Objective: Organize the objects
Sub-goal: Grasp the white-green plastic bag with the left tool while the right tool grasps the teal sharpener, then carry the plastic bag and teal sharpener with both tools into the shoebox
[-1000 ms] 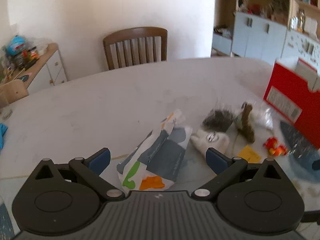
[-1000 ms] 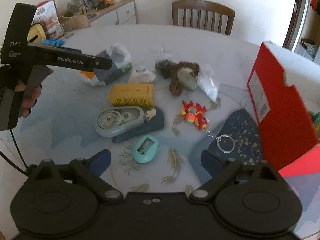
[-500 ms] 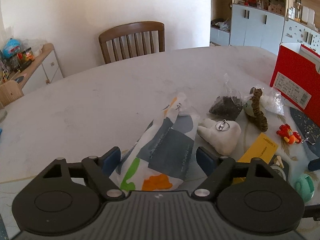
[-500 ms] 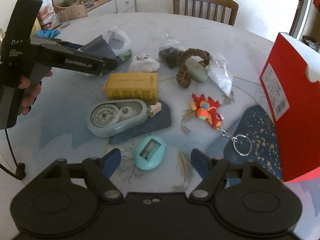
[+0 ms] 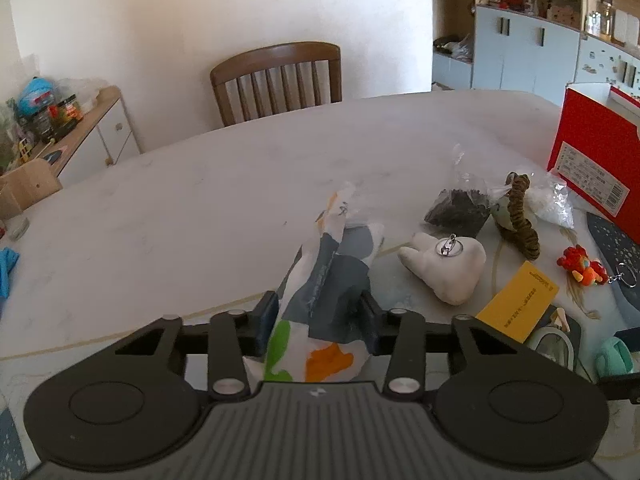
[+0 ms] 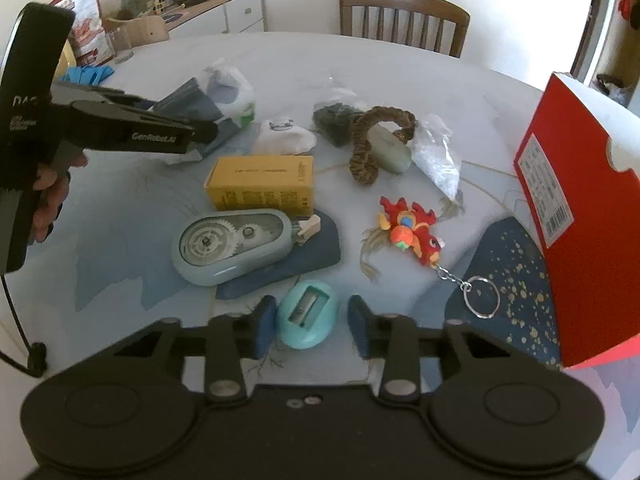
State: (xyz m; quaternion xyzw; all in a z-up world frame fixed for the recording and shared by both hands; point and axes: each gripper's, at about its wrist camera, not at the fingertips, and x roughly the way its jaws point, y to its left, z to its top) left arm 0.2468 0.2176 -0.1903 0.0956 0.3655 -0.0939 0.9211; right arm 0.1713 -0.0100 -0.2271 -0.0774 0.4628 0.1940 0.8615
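My left gripper [image 5: 319, 315] is shut on a printed plastic packet [image 5: 320, 300] with grey, green and orange patches, pinched between both pads. The packet also shows in the right wrist view [image 6: 224, 98] beside the left gripper's body [image 6: 132, 130]. My right gripper [image 6: 312, 318] has its pads on either side of a teal pencil sharpener [image 6: 308, 316] on the table, with small gaps to the pads. A red box [image 6: 588, 216] stands open at the right.
On the table lie a yellow carton [image 6: 260, 184], a teal tape dispenser [image 6: 232, 244], a red dragon keychain [image 6: 412, 232], a white tooth-shaped toy [image 5: 444, 268], a brown braided cord [image 6: 372, 140] and small plastic bags [image 6: 436, 152]. A wooden chair [image 5: 276, 80] stands behind.
Both grippers moved forward and closed. The left jaws shut on the printed packet. The right jaws narrowed around the teal sharpener.
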